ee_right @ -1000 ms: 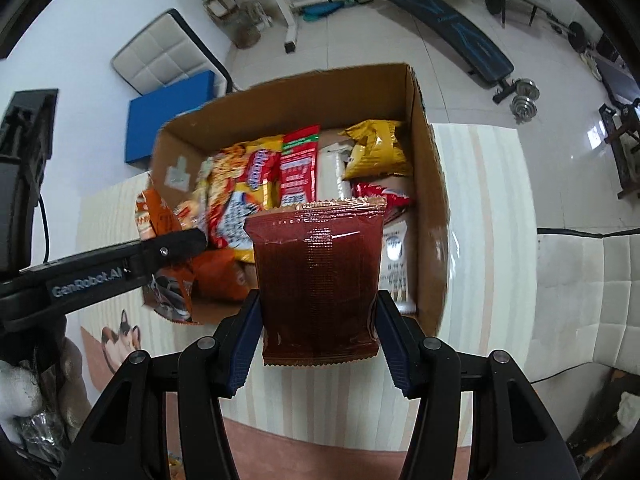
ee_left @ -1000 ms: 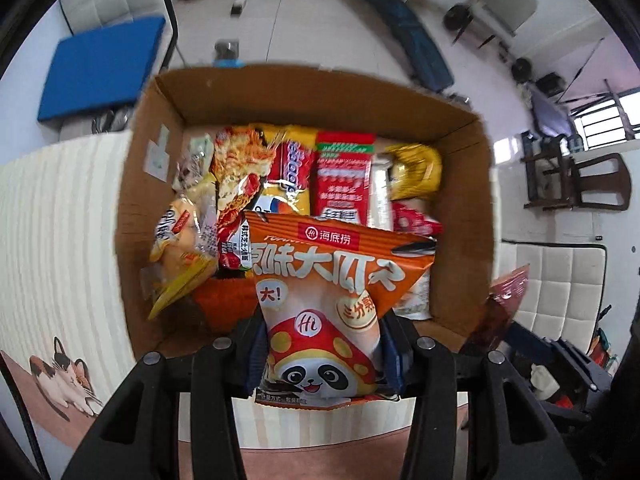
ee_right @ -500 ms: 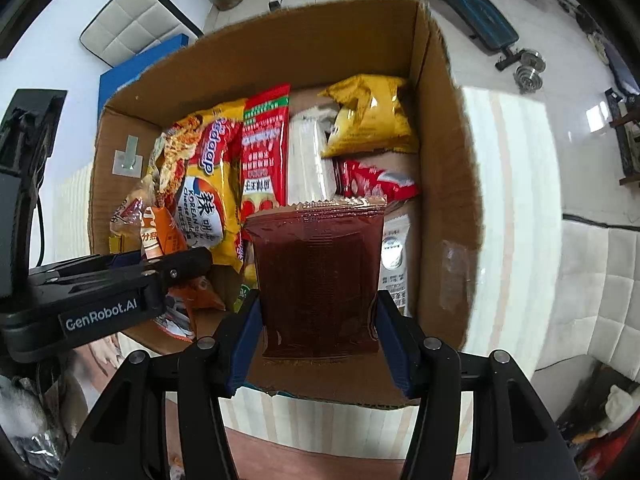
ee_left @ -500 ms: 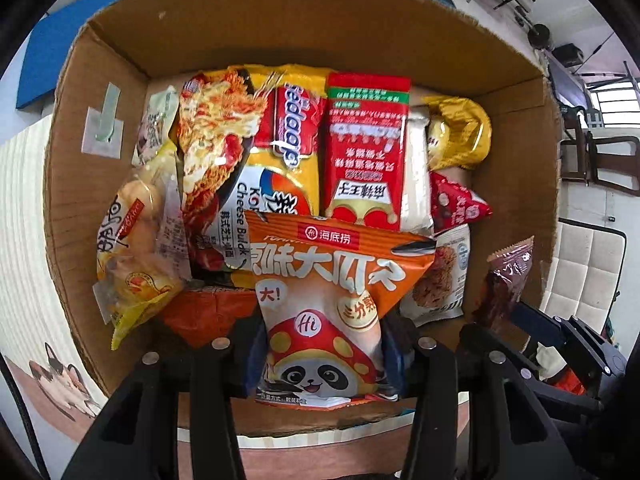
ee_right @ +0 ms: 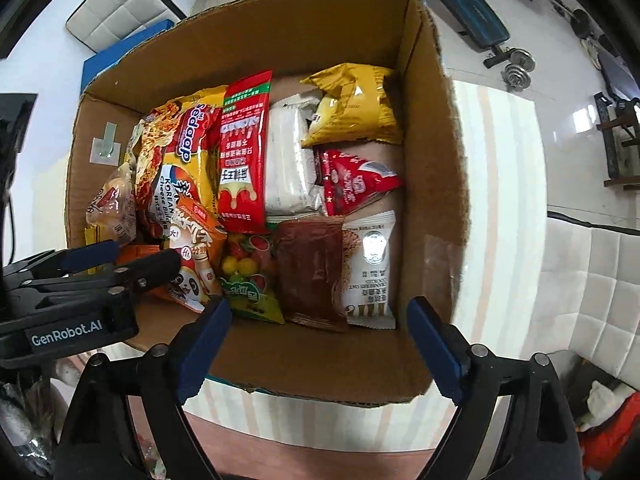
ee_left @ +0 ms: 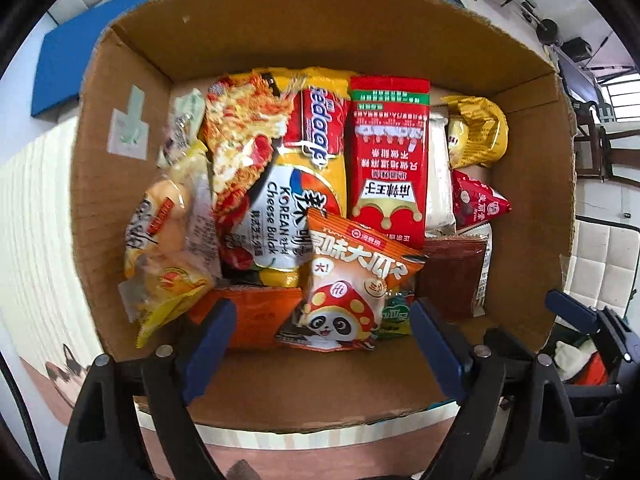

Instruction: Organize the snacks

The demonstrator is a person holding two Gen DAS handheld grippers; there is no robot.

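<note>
1. The orange panda packet lies loose in the near part of the cardboard box, leaning on the yellow noodle bag and the tall red packet.
2. The dark brown packet lies flat near the front wall, between the fruit-candy packet and the white cookie packet, touching both.
3. The left gripper is spread wide with nothing between its jaws; its blue pads flank the panda packet without touching it.
4. The right gripper is likewise wide open and empty, poised over the box's near wall.
5. Progress: the box looks well filled, with a yellow bag and a red triangular pouch toward the right wall. Both carried packets are in. Whether more snacks wait on the striped surface cannot be told.
6. Against half a second ago: each gripper then pinched its packet above the box; now both packets rest inside and the jaws have parted.
</note>
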